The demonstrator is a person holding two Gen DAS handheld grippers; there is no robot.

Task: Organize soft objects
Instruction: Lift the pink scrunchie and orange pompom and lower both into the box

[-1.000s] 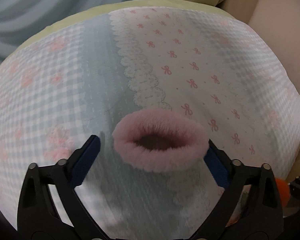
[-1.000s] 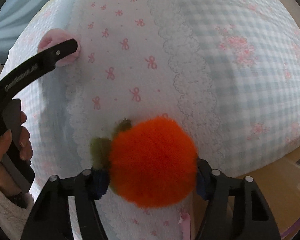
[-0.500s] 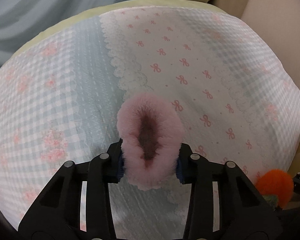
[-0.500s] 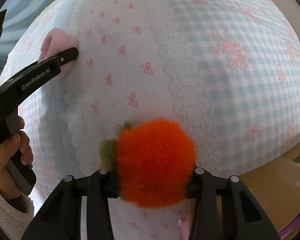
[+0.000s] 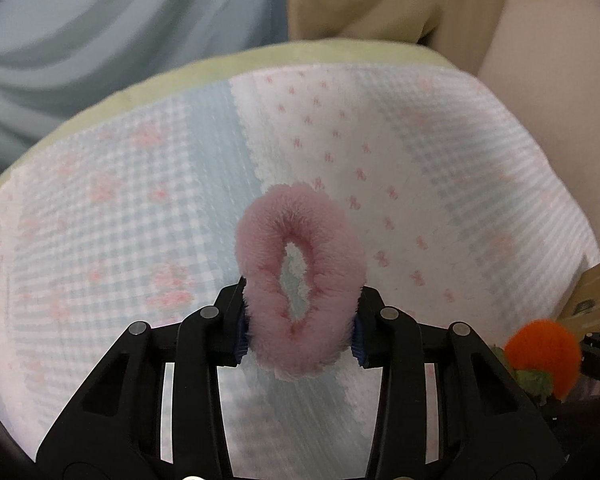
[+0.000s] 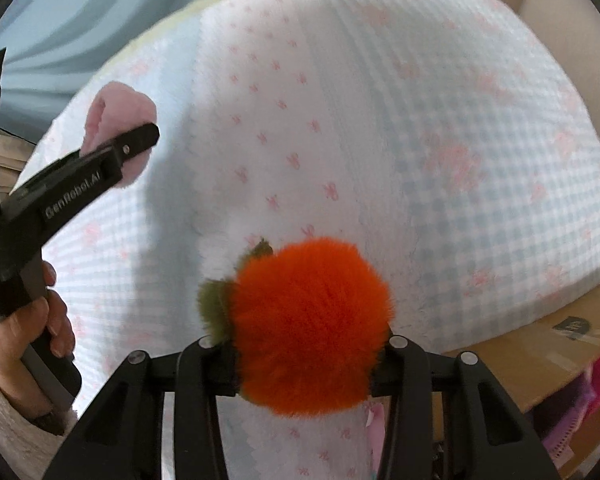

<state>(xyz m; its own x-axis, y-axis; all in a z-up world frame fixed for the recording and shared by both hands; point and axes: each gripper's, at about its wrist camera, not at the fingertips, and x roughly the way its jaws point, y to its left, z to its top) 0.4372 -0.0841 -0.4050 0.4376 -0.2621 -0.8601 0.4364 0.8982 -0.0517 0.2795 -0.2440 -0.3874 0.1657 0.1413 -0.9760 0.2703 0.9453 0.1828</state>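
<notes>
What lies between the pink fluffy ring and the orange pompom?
Only bare quilt separates the pink fluffy ring and orange pompom, in the right wrist view.

A bed (image 5: 172,216) in pale blue gingham and pink bow print fills the middle; blue curtains (image 5: 100,32) hang upper left, cardboard box (image 6: 540,344) lower right.

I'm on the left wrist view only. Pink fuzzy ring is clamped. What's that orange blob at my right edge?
Observer: An orange pompom with green leaves, shut between the fingers of the right gripper.
Operator: Is it touching the bedspread?
Observer: It looks lifted; the patterned bedspread shows behind and beneath it.
Operator: What's beyond the bed on that side?
Observer: A cardboard box sits beside the bed edge, something pink and purple next to it.
Operator: My ring from there?
Observer: The pink ring sticks out past the left gripper, held above the bedspread.
</notes>
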